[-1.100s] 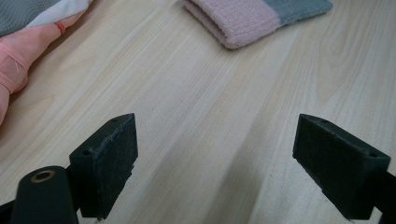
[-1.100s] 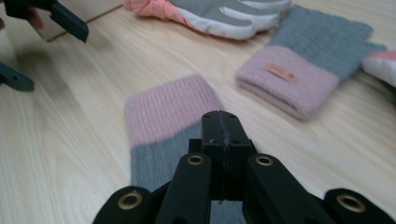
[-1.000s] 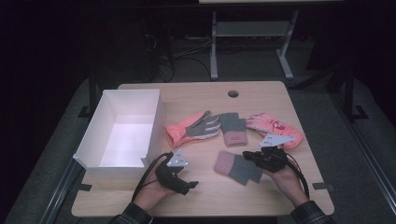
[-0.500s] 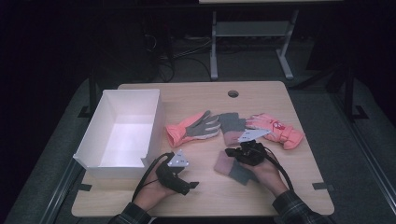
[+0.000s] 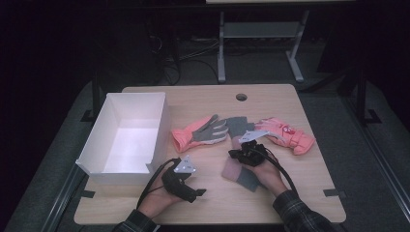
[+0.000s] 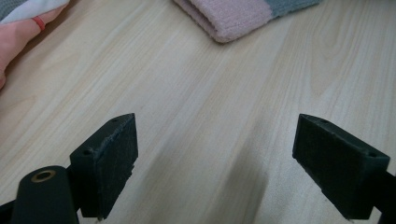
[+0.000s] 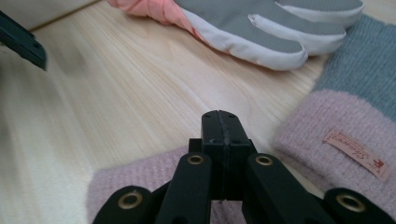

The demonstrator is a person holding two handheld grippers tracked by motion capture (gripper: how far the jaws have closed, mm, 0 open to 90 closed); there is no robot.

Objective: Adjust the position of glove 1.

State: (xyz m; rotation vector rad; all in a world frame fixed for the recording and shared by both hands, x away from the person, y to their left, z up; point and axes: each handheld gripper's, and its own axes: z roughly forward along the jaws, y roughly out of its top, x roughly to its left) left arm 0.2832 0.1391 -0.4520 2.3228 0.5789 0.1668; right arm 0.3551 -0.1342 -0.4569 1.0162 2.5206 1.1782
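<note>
Nearer the coral glove than before, right tool, jaws pressed together, over the pink-grey glove; left tool spread.

box left, gloves right, on table

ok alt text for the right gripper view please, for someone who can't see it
The right tool, jaws shut together with nothing between them, hovers over a pink knit mitten on a pale wooden table. Beyond it lie a second pink and grey knit mitten with a sewn label and a coral glove with grey fingers.
</note>
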